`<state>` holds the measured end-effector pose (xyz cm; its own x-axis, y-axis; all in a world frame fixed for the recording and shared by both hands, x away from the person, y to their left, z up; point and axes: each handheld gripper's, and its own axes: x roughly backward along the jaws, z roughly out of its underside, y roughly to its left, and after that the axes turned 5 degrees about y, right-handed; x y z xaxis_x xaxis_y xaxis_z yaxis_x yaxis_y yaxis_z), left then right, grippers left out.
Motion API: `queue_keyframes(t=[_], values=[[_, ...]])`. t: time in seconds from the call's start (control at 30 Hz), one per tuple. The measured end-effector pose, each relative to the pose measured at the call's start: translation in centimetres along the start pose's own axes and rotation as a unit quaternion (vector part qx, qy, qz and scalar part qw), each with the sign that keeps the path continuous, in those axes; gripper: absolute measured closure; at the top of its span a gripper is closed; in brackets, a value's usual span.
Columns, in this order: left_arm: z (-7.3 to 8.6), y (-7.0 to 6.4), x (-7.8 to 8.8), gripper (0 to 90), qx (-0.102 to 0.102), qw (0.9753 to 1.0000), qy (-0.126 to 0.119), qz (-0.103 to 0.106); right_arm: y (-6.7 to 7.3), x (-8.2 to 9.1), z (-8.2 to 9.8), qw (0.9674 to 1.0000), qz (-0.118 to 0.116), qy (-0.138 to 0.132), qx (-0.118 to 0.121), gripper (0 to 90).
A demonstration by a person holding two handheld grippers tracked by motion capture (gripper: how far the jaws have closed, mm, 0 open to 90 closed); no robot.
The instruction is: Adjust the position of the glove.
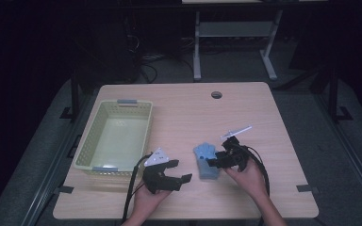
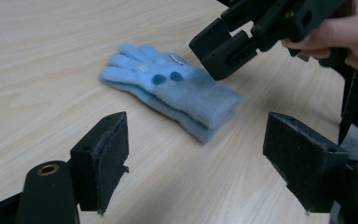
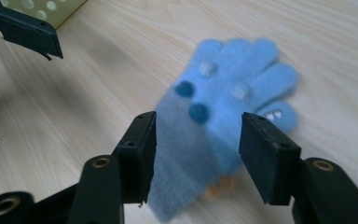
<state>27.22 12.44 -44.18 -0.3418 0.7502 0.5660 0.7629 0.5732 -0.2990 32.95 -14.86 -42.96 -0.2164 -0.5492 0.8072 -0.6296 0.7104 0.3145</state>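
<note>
From above we see a light blue glove (image 1: pixel 206 161) lying flat on the wooden table (image 1: pixel 184 113), near the front edge and a little right of the middle, with its fingers pointing away from the person. The right gripper (image 1: pixel 215 162) is at the glove's right side, held in the right hand (image 1: pixel 247 175); in the right gripper view its jaws stand apart with the cuff end of the glove (image 3: pixel 223 116) between them, and the pads press on nothing that we can make out. That view is blurred around the cuff, so we cannot tell whether a pad brushes the fabric, and a small orange patch under the cuff is too smeared to name. The left gripper (image 1: pixel 179 170) sits just left of the glove, well clear of it, held in the left hand (image 1: pixel 146 197); in the left gripper view its jaws are wide apart over bare wood, with the glove (image 2: pixel 177 93) lying farther off and a jaw of the right gripper (image 2: pixel 226 49) at its cuff. The glove carries two dark blue dots and some pale marks whose shape we cannot read. A pale yellow basket (image 1: pixel 114 136) stands at the left of the table, well apart from the glove. Beyond the right gripper a thin white strip (image 1: pixel 236 131) lies on the wood, too small to identify. The room behind the table is dark.
</note>
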Motion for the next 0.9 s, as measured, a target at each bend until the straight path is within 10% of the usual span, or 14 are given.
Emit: queue_keyframes(t=[0.4,0.67,0.73,0.9], values=[[-2.0,1.4,-3.5,25.0,0.118,0.9916,0.048,0.024,-1.5,0.2,2.1,0.9971,-0.02,-0.035,-0.064,38.8],[-1.9,2.3,-5.1,30.5,0.186,0.9798,0.054,0.05,-2.1,-0.9,3.1,0.9934,-0.04,-0.049,-0.096,41.6],[-1.9,2.5,-5.5,32.5,0.213,0.9737,0.051,0.064,-2.2,-1.0,3.2,0.9926,-0.041,-0.053,-0.101,41.9],[-1.6,2.4,-6.1,36.4,0.221,0.9704,0.066,0.072,-2.4,-1.0,3.9,0.9907,-0.047,-0.064,-0.11,44.7]])
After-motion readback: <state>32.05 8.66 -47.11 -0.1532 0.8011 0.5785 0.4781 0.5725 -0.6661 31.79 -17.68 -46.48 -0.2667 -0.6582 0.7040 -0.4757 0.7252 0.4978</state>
